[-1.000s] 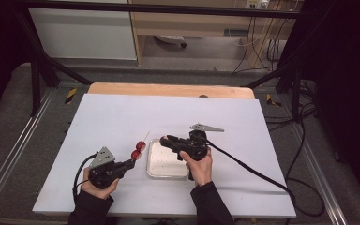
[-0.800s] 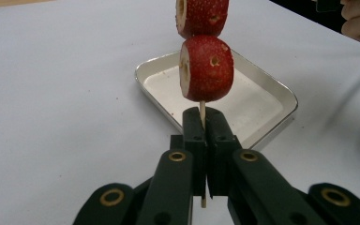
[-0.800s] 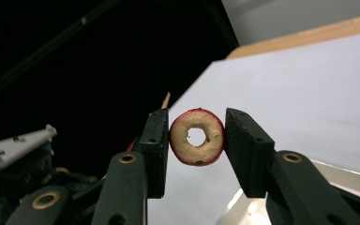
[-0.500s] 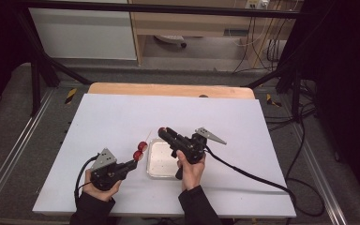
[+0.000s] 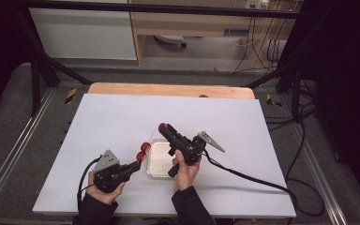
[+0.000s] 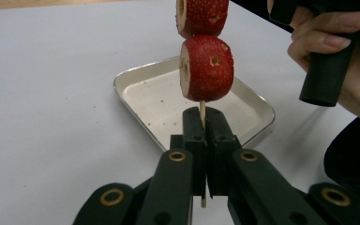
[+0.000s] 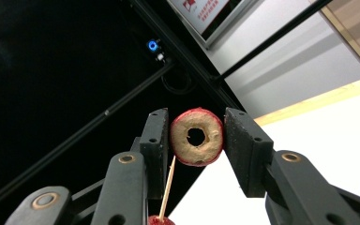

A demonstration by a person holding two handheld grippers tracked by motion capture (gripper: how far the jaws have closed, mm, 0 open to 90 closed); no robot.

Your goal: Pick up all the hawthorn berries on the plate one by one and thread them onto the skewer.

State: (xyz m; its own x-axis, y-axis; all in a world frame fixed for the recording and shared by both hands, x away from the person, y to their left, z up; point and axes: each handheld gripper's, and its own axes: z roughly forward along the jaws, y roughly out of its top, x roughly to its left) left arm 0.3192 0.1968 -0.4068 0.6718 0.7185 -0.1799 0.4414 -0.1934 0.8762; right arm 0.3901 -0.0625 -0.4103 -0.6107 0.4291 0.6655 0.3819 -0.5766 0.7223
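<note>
Left gripper [image 6: 205,140]: jaws closed on a thin wooden skewer [image 6: 202,112], held upright between the pads in its own view. Two red strawberry pieces [image 6: 207,68] are threaded on the skewer above the jaws, each bored through with a hole; the upper one runs off the top edge of that view. In the high view this gripper [image 5: 133,165] sits at the near left of the table, in the person's left hand [image 5: 104,190], with the strawberry pieces [image 5: 142,153] just beside the tray's left edge.

Right gripper [image 7: 196,140]: jaws clamped on a third strawberry piece [image 7: 197,137], a ring-shaped slice with pale cut face and a central hole, pinched by its red sides. The skewer tip [image 7: 167,187] rises below and to the left of the slice, not touching it, with a bit of red fruit at the bottom edge. In the high view this gripper [image 5: 165,127] is raised above the table and tilted, its tips over the tray's far left corner, held in the right hand [image 5: 185,168].

Tray [image 5: 155,172]: small, rectangular, metal, shallow, with rounded corners; lies flat on the table between the two hands; inside bare apart from fine red specks.

Table [image 5: 122,117]: white top, with a wooden strip along the far edge.

Cable [image 5: 248,176]: black, trails from the right gripper across the table to the right.
</note>
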